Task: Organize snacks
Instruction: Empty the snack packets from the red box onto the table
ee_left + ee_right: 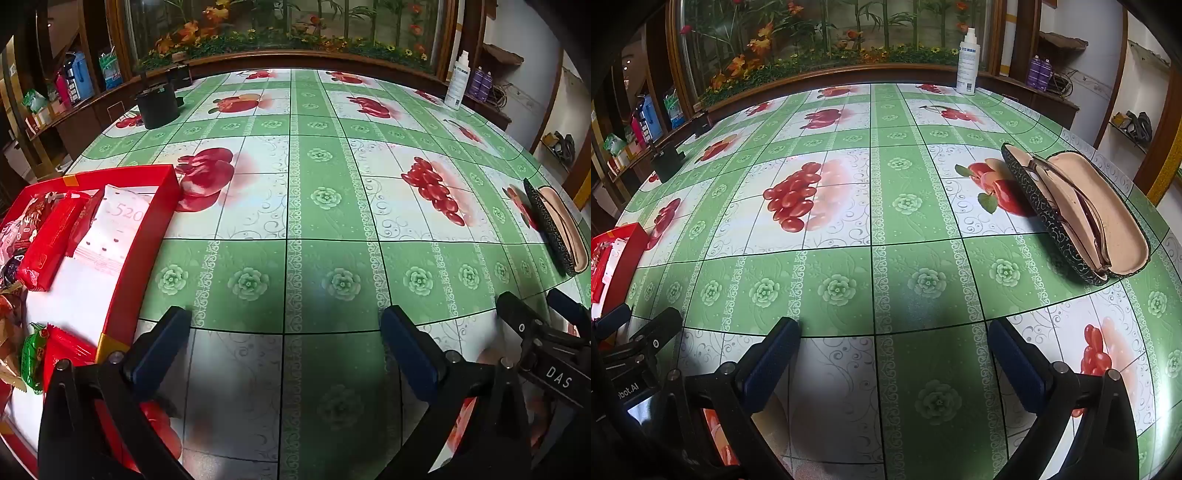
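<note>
We hold both tools low over the green fruit-print tablecloth [295, 206]: L gripper [286, 328] and R gripper [894, 341] each spread wide, nothing btwn the fingers. Snack packets [55, 236] lie in the red box [147, 206] at our left; an open glasses case [1082, 218] rests at right.

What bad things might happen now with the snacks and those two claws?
1. The left claw hangs open and empty beside the red box; swinging toward the snacks, it might bump the box wall and push it.
2. The red packets and the white packet lie crowded together, so a grab may pinch two.
3. The open glasses case sits near the table edge by the right claw; a careless sweep might knock it off.
</note>
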Available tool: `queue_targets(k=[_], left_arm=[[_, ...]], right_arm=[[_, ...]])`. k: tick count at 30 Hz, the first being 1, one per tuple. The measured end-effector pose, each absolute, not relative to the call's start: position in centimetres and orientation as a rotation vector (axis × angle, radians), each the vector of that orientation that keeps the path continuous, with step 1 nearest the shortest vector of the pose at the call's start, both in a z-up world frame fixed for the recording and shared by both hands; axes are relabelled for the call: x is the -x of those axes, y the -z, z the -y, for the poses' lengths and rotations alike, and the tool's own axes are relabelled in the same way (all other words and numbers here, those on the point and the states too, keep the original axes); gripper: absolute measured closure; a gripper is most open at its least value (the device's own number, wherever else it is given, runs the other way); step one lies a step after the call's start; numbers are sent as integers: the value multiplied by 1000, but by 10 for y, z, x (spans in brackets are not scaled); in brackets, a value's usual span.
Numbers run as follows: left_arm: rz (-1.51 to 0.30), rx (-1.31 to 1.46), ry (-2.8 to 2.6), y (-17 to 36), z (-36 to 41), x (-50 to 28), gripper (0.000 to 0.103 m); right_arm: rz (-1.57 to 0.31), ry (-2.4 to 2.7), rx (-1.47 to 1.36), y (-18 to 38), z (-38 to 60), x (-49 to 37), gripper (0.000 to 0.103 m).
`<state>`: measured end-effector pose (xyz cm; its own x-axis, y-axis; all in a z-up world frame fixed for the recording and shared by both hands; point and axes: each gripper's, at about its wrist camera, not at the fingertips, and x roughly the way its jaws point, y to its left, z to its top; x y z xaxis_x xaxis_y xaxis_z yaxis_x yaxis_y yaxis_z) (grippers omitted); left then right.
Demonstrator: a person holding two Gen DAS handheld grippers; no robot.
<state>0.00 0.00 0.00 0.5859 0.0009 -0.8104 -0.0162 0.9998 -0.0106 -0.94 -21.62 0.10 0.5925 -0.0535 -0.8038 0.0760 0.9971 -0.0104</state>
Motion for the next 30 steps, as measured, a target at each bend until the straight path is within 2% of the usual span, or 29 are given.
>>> queue_targets(k=[30], left_arm=[[-945,47,-66,0,-1,14,0]], right_arm=[[-936,83,-34,0,217,10,0]])
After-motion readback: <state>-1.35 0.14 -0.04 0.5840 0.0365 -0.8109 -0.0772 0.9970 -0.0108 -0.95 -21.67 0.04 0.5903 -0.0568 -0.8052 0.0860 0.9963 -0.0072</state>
